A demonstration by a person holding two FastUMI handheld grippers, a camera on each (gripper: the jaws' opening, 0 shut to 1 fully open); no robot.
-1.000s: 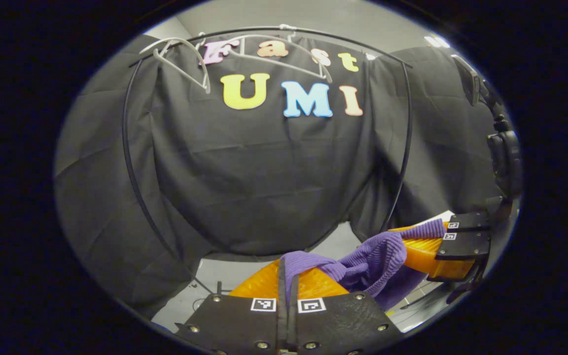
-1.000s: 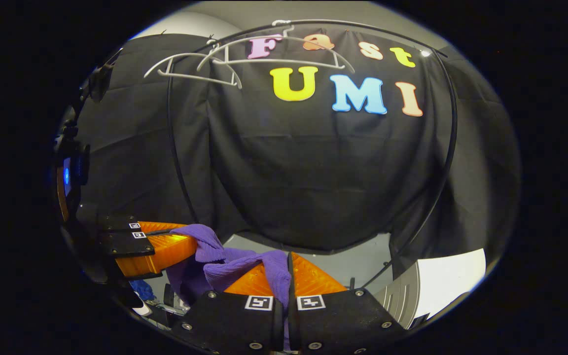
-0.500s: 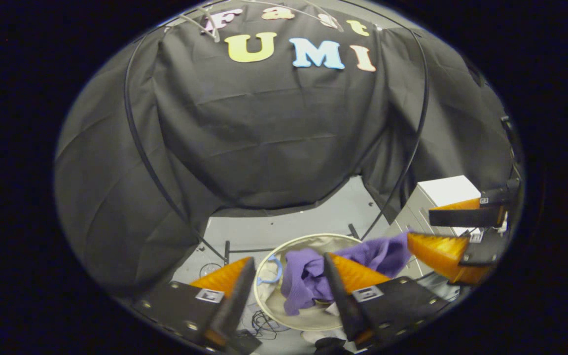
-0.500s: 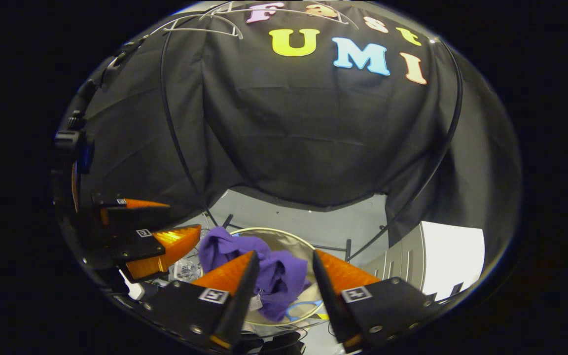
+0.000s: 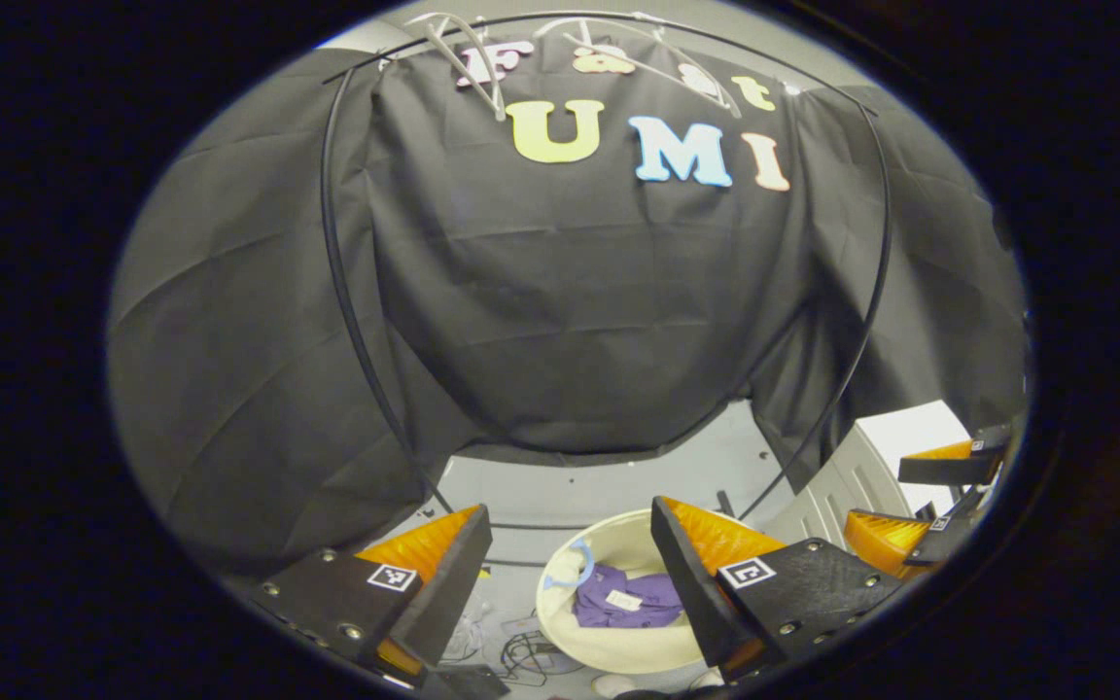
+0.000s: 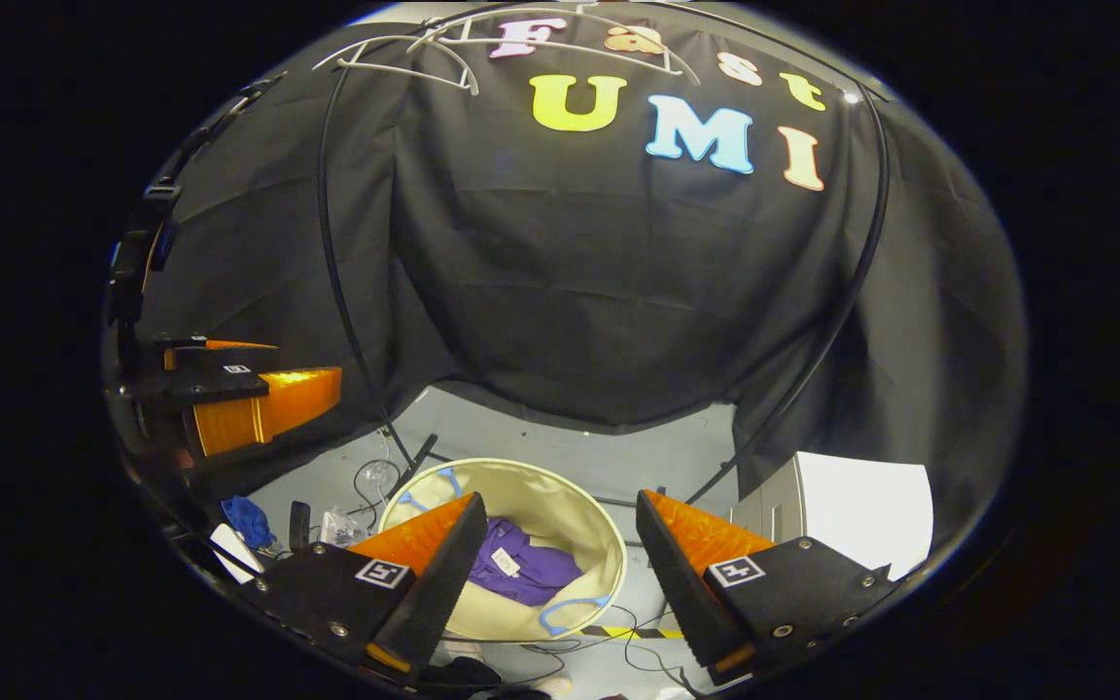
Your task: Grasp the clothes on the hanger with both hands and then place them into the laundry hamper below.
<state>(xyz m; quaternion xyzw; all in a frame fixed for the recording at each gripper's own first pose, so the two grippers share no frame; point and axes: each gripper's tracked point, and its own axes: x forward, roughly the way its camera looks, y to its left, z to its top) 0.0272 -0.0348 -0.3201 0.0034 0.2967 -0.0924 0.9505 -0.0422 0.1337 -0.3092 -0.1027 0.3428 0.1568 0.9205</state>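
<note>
Open floor lies between the cloth wall and the hamper (image 6: 591, 544); its mouth is clear above the purple garment (image 6: 521, 569). A white cabinet (image 6: 861, 510) stands right, cables (image 6: 370, 481) left.

On the grey floor (image 6: 560, 442): a cream laundry hamper (image 6: 587, 544) holding purple clothes (image 6: 521, 569), loose black cables (image 5: 521, 649), a blue cloth (image 6: 249, 520) and a white cabinet (image 6: 861, 501).

Recording booth, black cloth wall (image 5: 560, 321), clothes rail (image 5: 341, 292)
</note>
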